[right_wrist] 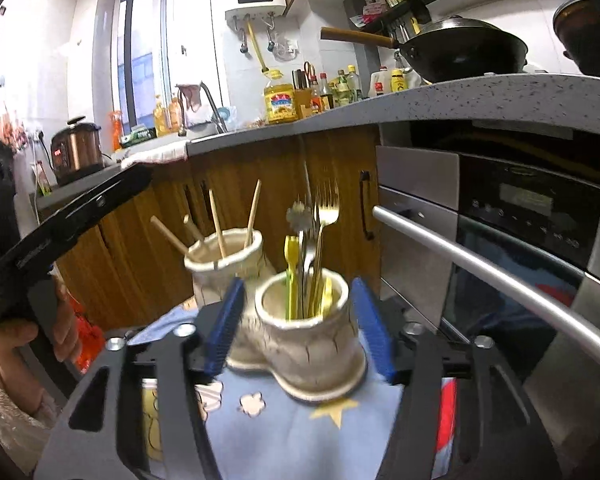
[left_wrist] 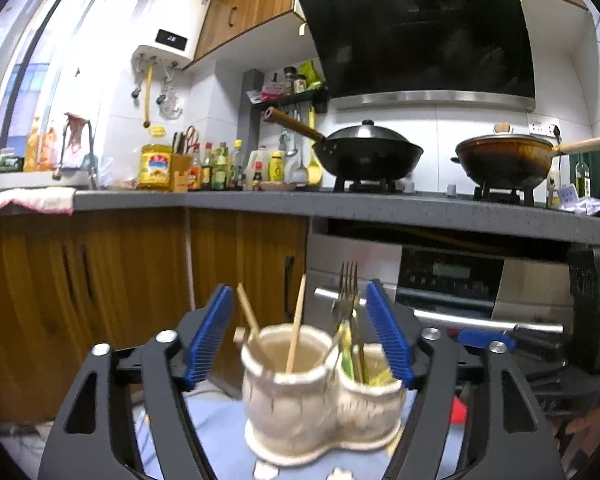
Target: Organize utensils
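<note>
Both tongs, left (left_wrist: pixel 300 334) and right (right_wrist: pixel 296 324), stand apart, straddling the twin-cup ceramic holder (left_wrist: pixel 320 396) on the blue cloth (right_wrist: pixel 284 436) without gripping it. Risk: closing unevenly could tip the holder, spilling chopsticks (right_wrist: pixel 220 228) and forks (right_wrist: pixel 324 216).

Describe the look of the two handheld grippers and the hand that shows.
Both the left gripper and the right gripper have black frames with cut-out openings, silver round bolts and blue ribbed finger pads. The left unit's black body bears faint lettering. The bare hand has a fuzzy pale sleeve.
</note>
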The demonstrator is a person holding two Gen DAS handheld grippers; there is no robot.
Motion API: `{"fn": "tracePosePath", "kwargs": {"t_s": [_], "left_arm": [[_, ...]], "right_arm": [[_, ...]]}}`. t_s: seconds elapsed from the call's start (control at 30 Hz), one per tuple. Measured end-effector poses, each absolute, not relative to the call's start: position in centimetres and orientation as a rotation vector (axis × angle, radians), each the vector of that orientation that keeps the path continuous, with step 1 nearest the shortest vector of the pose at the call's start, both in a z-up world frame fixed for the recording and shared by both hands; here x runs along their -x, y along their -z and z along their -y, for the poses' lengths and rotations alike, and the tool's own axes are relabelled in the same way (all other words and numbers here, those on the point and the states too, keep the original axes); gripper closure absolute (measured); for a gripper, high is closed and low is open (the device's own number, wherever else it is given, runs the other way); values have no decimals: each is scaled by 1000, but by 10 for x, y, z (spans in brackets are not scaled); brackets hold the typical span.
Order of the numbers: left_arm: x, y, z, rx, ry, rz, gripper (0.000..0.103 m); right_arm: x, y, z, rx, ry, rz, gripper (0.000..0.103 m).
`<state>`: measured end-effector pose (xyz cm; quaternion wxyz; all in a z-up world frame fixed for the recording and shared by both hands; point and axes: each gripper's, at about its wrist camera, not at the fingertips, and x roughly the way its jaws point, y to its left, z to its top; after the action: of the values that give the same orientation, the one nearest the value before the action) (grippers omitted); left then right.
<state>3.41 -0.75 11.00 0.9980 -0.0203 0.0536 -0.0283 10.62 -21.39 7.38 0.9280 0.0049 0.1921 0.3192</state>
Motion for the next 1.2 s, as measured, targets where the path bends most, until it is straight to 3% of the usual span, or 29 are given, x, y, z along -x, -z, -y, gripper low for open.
{"fn": "tracePosePath", "kwargs": {"t_s": [0.27, 0.43, 1.2], "left_arm": [[-14, -65, -1, 11, 27, -152, 12], [-12, -41, -7, 14, 40, -174, 10], [-17, -23, -5, -27, 41, -242, 5]], "right_arm": [[-87, -40, 211, 10, -572, -419, 18], [-77, -28, 212, 35, -494, -383, 7], [-60, -17, 216, 77, -414, -314, 5]]}}
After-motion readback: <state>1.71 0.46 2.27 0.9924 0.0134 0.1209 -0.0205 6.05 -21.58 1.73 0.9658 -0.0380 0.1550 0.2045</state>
